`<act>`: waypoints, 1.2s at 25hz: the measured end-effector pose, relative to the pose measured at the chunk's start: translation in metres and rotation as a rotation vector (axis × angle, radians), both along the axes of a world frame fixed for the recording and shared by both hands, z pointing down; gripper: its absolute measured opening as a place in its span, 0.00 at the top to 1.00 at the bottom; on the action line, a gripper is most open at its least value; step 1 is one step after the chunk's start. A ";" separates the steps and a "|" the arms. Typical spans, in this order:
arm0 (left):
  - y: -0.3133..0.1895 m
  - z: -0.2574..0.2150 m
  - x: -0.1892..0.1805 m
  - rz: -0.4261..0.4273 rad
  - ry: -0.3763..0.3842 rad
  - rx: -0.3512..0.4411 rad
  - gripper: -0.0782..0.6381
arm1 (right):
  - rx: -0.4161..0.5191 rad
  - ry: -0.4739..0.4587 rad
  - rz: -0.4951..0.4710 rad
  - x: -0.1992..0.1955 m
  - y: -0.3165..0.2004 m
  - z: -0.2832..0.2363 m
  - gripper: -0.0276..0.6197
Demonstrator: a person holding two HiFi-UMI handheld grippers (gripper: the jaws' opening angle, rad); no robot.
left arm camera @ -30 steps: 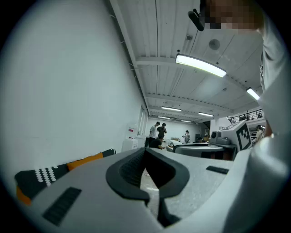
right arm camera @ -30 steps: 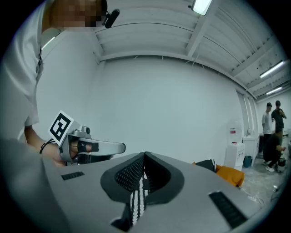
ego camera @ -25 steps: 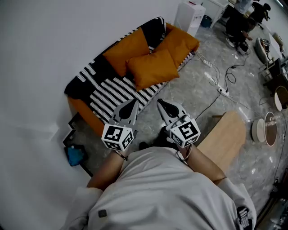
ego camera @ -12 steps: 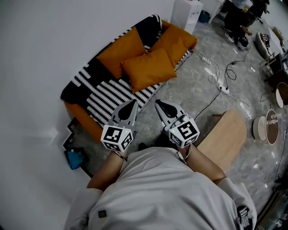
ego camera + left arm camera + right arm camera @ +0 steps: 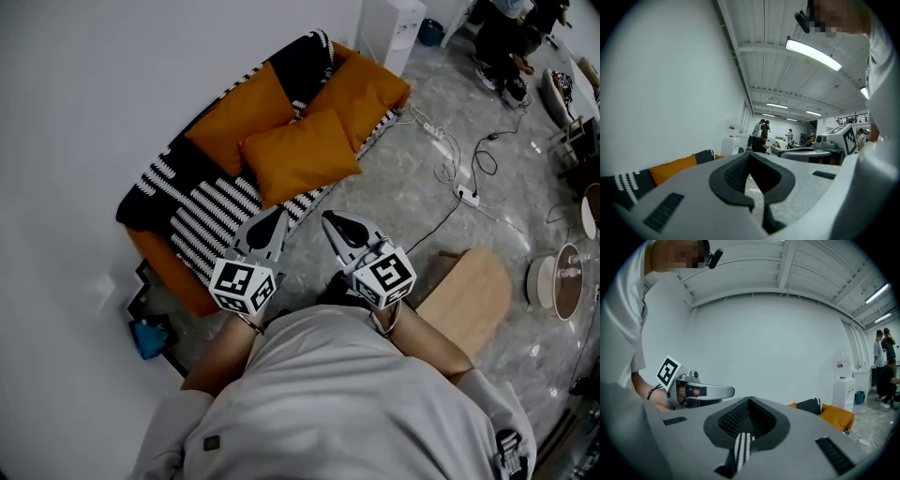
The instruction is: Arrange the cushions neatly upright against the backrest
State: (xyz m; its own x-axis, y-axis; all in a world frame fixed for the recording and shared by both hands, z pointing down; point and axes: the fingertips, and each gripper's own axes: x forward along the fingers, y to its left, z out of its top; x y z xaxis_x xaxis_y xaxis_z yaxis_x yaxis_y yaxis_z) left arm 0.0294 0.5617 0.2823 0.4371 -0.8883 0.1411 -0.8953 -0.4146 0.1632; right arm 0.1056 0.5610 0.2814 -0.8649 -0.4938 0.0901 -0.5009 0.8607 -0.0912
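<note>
The left gripper (image 5: 277, 216) and right gripper (image 5: 331, 219) are closed tight and empty, so they may just shove the orange cushions (image 5: 298, 155), at twelve o'clock on the sofa (image 5: 206, 202), over.

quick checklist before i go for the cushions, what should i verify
1. left gripper free: ok, fingers shut, nothing held.
2. right gripper free: ok, shut, empty.
3. grippers opened for a grasp: not ok.
4. grippers at the sofa: not ok, both short of it.
5. front cushion against the backrest: not ok, it lies in front of the others.
6. left cushion and right cushion against the backrest: ok.
</note>
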 end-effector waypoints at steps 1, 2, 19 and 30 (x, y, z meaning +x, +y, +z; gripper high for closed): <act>-0.012 0.000 0.008 -0.001 -0.002 0.001 0.88 | -0.004 -0.002 -0.002 0.009 -0.012 0.000 0.92; -0.023 -0.001 0.016 -0.001 -0.003 0.002 0.88 | -0.009 -0.005 -0.003 0.018 -0.024 0.000 0.92; -0.138 0.009 0.073 0.005 0.007 -0.026 0.88 | -0.080 -0.032 -0.004 0.080 -0.137 0.014 0.92; -0.214 0.016 0.029 0.017 0.021 -0.046 0.88 | -0.088 -0.024 0.001 0.038 -0.216 0.016 0.92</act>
